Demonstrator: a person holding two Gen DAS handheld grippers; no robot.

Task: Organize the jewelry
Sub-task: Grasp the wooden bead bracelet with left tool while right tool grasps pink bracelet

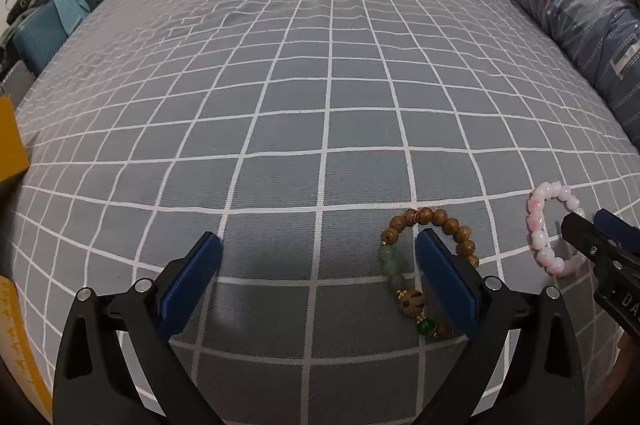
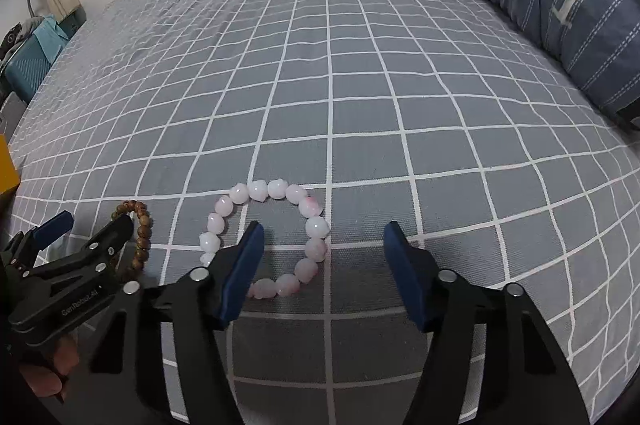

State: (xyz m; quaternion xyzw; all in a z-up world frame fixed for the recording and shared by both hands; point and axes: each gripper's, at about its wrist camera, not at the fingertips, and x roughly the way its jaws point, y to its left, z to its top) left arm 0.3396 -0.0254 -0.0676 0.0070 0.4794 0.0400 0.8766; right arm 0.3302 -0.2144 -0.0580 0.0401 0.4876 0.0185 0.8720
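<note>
A brown wooden-bead bracelet with green beads (image 1: pixel 424 261) lies on the grey checked bedsheet (image 1: pixel 320 85); my open left gripper (image 1: pixel 318 245) hovers over the sheet, its right finger over the bracelet's loop. A pink bead bracelet (image 2: pixel 268 237) lies further right and also shows in the left wrist view (image 1: pixel 548 229). My right gripper (image 2: pixel 324 233) is open, its left finger over the pink loop and its right finger outside it. The wooden bracelet (image 2: pixel 140 225) shows at the left of the right wrist view, partly hidden by the left gripper (image 2: pixel 88 229).
A rolled blue patterned duvet (image 1: pixel 572 9) lies along the bed's right side. A yellow box (image 1: pixel 10 141) sits at the left edge. A teal case (image 1: pixel 40 29) and clutter stand beyond the bed's left side, by the white wall.
</note>
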